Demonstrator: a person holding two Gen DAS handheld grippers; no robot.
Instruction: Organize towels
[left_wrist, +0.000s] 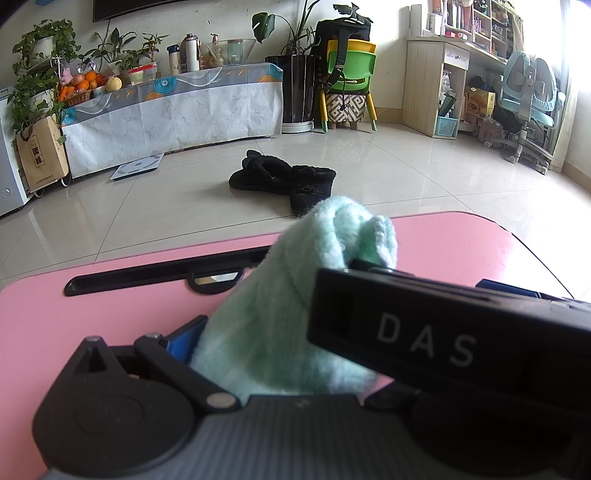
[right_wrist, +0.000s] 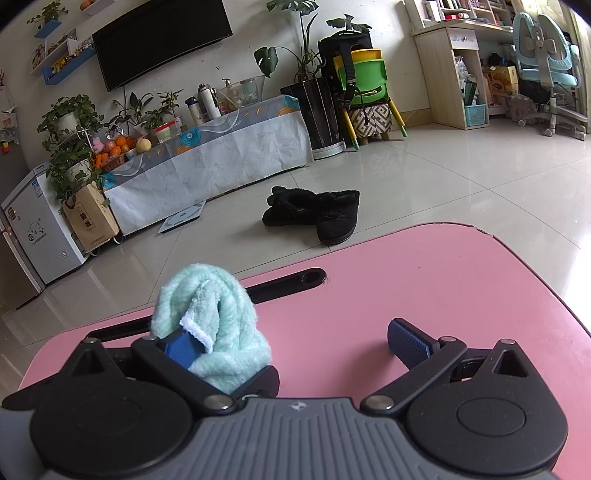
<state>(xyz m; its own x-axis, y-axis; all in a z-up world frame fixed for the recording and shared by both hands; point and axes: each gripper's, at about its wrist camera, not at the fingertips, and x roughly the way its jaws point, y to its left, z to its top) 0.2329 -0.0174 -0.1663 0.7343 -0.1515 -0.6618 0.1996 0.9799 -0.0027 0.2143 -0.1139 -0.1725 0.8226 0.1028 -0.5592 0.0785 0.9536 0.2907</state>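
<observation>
Mint towel (right_wrist: 218, 325) (one), pink table (right_wrist: 424, 295), two tools

pink table (right_wrist: 424, 295), towel (right_wrist: 229, 332) on it

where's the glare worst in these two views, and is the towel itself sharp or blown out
Left wrist view: the window at the right edge is blown white behind the blue chair, and straight lines bow from the fisheye; the mint towel is evenly lit, its pile readable. Right wrist view: milder glare, floor tiles shine, the towel is sharp.
</observation>
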